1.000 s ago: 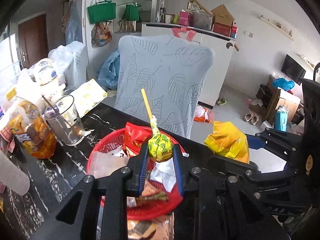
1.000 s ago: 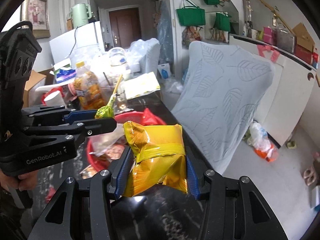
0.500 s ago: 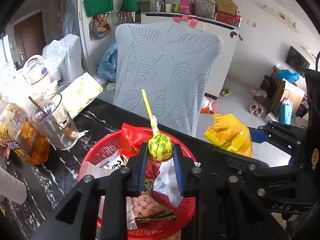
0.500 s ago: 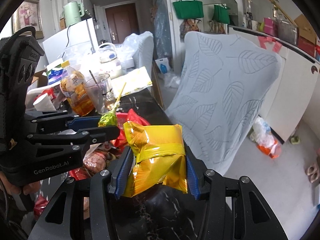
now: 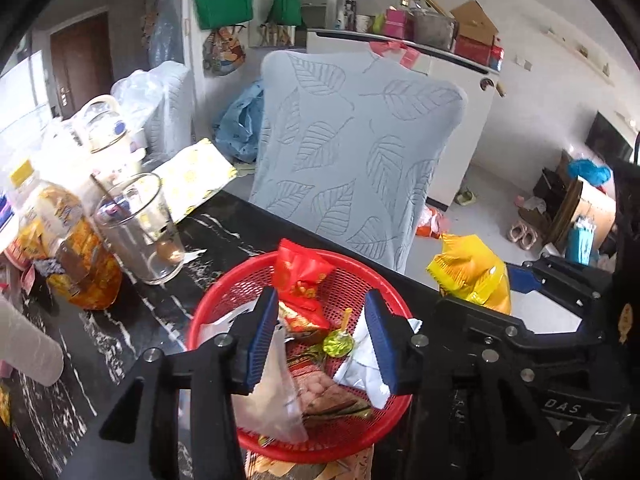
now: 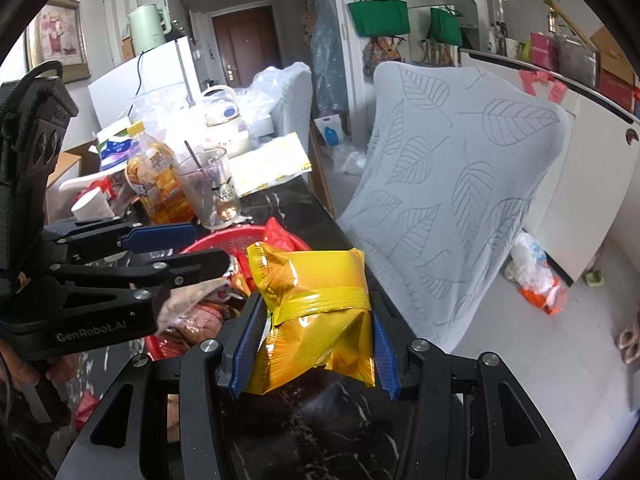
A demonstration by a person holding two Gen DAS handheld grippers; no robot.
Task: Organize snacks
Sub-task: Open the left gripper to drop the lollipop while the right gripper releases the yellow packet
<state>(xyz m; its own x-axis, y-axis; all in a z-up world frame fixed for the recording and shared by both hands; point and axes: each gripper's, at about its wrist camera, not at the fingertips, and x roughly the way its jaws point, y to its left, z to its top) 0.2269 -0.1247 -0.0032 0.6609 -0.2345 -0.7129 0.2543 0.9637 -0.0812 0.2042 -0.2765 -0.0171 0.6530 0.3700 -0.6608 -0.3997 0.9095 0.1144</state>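
Left wrist view: lollipop [image 5: 338, 342] lies in the red basket [image 5: 360, 276].
It sits below and between the left claw's [image 5: 322, 336] just-opened jaws, apparently untouched; the right claw [image 6: 314, 340] grips a yellow snack bag [image 6: 316, 312] above the worktop [image 5: 224, 224].

Beside the one red basket [image 5: 372, 280]: one drinking glass [image 5: 140, 228], one juice bottle [image 5: 60, 240]. Inside it: one lollipop [image 5: 338, 342], one red packet [image 5: 300, 276]. Beyond it: two green bags [image 5: 224, 6], one yellow snack bag [image 6: 316, 312].
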